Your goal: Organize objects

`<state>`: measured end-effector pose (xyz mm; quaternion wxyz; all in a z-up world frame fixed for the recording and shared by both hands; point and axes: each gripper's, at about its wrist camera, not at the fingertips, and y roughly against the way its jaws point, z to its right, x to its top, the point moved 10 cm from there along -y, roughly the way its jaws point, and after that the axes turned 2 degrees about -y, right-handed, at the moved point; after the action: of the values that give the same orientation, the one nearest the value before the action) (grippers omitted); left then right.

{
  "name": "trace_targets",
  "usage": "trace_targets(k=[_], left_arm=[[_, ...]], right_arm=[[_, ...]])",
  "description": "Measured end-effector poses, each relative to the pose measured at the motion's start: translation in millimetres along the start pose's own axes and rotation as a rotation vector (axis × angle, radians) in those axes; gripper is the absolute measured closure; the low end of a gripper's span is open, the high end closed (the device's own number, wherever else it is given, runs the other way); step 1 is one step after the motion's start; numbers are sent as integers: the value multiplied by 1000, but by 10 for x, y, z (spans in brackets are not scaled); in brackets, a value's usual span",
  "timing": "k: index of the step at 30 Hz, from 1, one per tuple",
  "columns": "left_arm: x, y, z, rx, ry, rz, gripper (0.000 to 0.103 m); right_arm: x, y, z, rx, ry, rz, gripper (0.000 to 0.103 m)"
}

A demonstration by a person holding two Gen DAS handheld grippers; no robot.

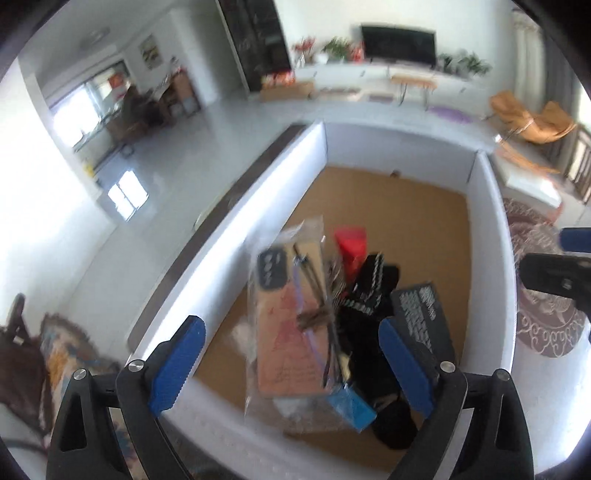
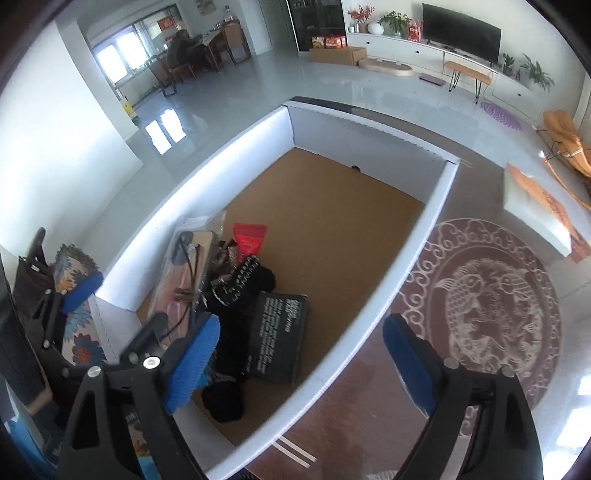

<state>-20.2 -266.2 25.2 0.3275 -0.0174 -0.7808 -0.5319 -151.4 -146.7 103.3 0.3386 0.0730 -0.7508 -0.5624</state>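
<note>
Bright room with glossy pale floor, dark television on long white cabinet, potted plants, round patterned rug, sunlit windows.

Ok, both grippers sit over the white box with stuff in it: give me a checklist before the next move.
1. Left gripper open, nothing held: ok; the clear packet below looks loose.
2. Right gripper open, nothing held: ok.
3. Items inside the white box: ok; packet, red item, black fabric and black booklet lie in its near end.
4. Room left in the box: ok; the far brown floor is bare.
5. Packet settled flat: cannot tell; it is blurred.
6. More items waiting outside: cannot tell.
</note>
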Motion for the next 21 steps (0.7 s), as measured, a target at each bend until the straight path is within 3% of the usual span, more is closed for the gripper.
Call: trace_targets(k=[3, 6, 13, 21], left_arm=[[-2, 8, 122, -133, 45, -43, 8], [-33, 108, 82, -194, 107, -50, 8], [116, 354, -153, -170, 204, 67, 8], [98, 385, -275, -114, 216, 76, 8]], right_arm=[[-60, 46, 112, -72, 26, -40, 9], [-58, 144, 187, -138, 51, -20, 9], [-20, 321, 65, -148, 81, 50, 9], [-67, 306, -96, -128, 101, 49, 9]])
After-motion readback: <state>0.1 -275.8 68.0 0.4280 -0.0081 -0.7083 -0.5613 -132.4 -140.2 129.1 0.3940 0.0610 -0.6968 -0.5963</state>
